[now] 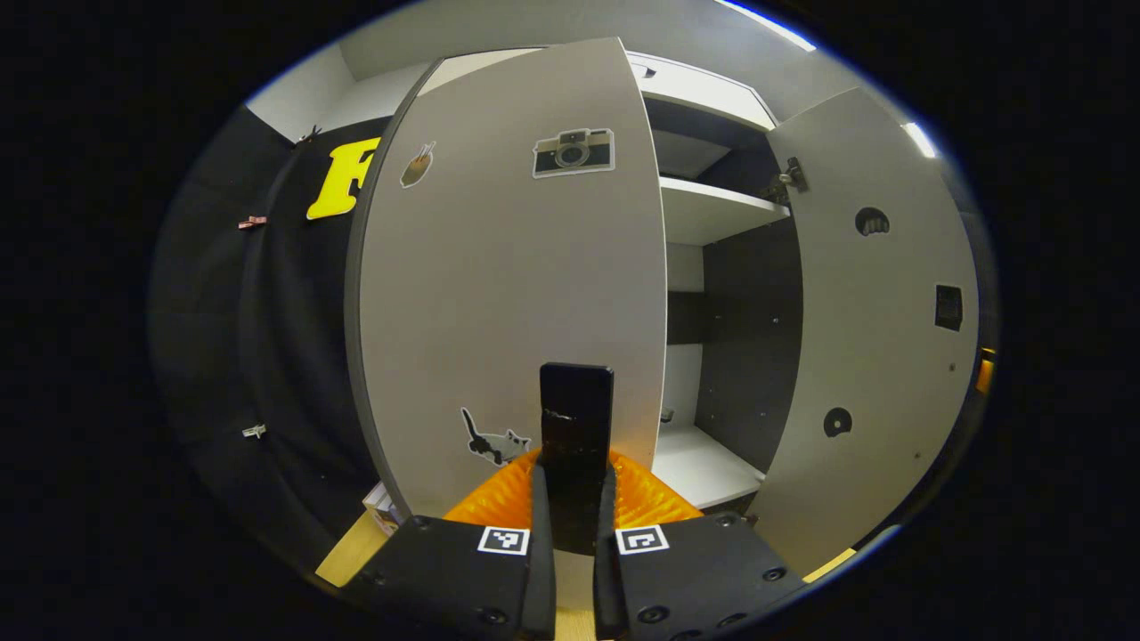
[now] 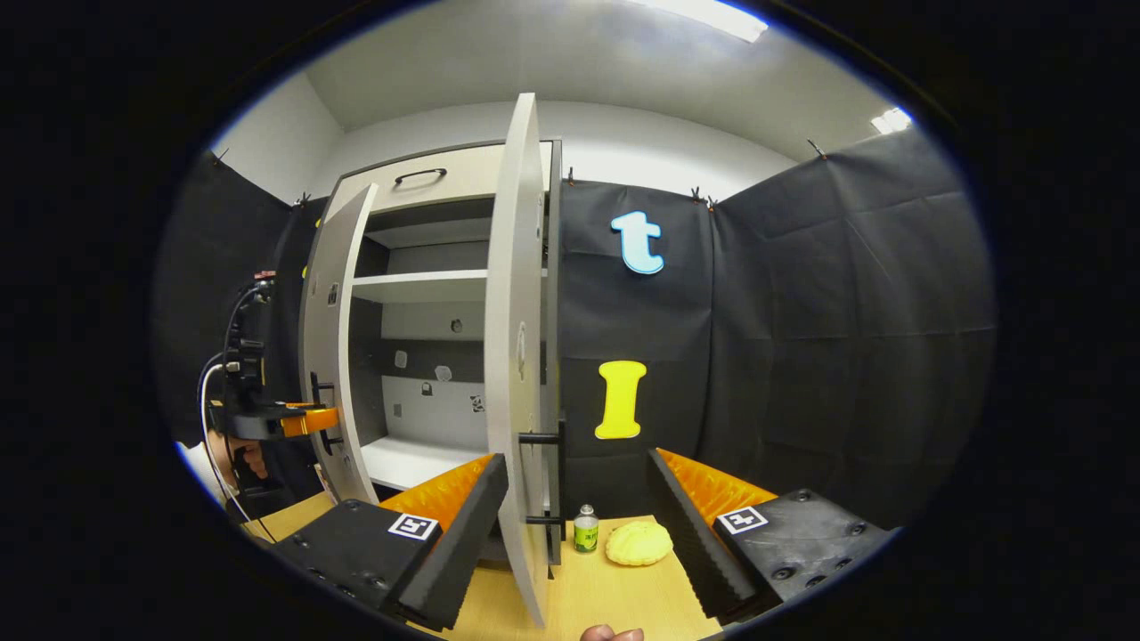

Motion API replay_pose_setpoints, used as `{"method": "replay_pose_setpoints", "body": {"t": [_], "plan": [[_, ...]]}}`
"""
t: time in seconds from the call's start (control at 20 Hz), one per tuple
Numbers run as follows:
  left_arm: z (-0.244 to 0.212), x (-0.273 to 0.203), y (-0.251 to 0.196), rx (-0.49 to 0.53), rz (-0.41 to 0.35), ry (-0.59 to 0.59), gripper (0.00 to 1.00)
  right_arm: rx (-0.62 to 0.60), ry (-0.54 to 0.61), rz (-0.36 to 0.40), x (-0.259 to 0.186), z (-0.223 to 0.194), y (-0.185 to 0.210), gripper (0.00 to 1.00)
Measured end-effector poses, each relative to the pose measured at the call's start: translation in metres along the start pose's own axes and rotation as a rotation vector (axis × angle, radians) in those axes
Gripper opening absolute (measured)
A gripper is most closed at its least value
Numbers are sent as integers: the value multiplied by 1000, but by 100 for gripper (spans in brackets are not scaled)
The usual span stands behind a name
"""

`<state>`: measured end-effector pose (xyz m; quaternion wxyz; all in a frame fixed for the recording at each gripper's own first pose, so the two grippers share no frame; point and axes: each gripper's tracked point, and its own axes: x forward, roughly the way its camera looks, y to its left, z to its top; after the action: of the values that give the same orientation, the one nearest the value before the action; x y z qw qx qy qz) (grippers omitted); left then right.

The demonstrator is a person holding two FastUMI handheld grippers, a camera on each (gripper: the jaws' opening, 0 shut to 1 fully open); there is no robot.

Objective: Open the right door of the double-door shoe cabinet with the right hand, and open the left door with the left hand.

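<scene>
The shoe cabinet stands with both doors swung out. In the left gripper view, my left gripper is shut on the black vertical handle of the left door, which carries a few stickers. The right door hangs open at the right, inner face showing. In the right gripper view that right door is seen edge-on, and its black handle sits just ahead, between the spread fingers. My right gripper is open and holds nothing. The left gripper shows far left at the left door.
White shelves and a white bottom board lie inside the cabinet. On the wooden table a small green-labelled bottle and a yellow bun-shaped object sit right of the right door. A person's hand holds the left gripper.
</scene>
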<state>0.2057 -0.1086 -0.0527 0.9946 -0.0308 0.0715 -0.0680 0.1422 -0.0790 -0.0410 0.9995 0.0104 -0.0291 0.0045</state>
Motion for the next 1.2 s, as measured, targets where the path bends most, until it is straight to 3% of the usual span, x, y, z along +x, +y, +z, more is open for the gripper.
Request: {"method": "replay_pose_setpoints", "body": {"t": [0.75,1.2], "plan": [[-2,-14,17,10,-80,4,20,-26,-44,41,-6,11,39,98],[-2,-21,23,-18,-78,-7,20,-1,-22,71,-14,5,63,95]]}}
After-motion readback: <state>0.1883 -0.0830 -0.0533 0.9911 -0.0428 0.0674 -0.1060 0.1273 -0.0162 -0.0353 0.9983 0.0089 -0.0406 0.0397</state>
